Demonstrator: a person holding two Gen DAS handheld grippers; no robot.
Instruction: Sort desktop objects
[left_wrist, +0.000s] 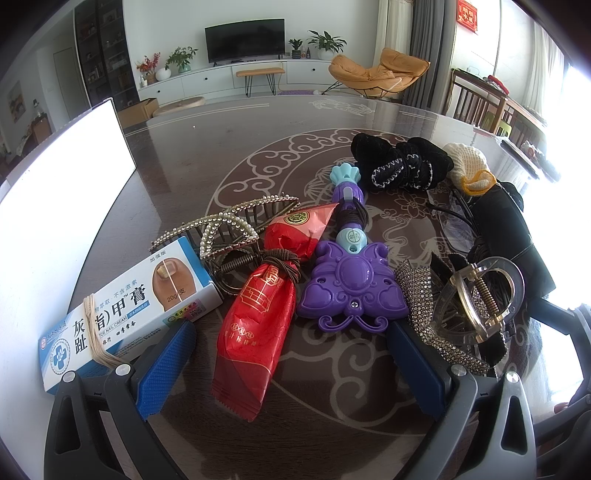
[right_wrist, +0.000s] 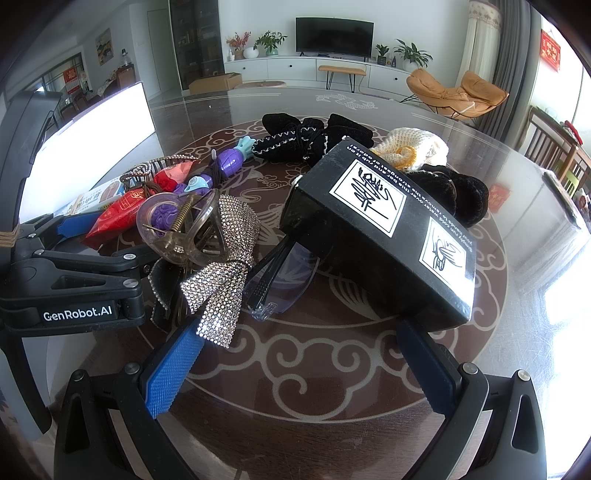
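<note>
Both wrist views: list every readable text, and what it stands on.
"GenRobot.AI": left hand-held gripper body.
"TOE NAIL CREAM", "甲膏", "200": blue-and-white cream box.
"Simply run cold water over this bar and rub it on your hands to remove the strongest of odors!": black box, upside down.
Red snack packets' gold print: unreadable.

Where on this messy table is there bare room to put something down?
The far tabletop behind the black cloth is bare, as is the near strip between the right tongs. The middle is crowded, from the cream box to the black box.
</note>
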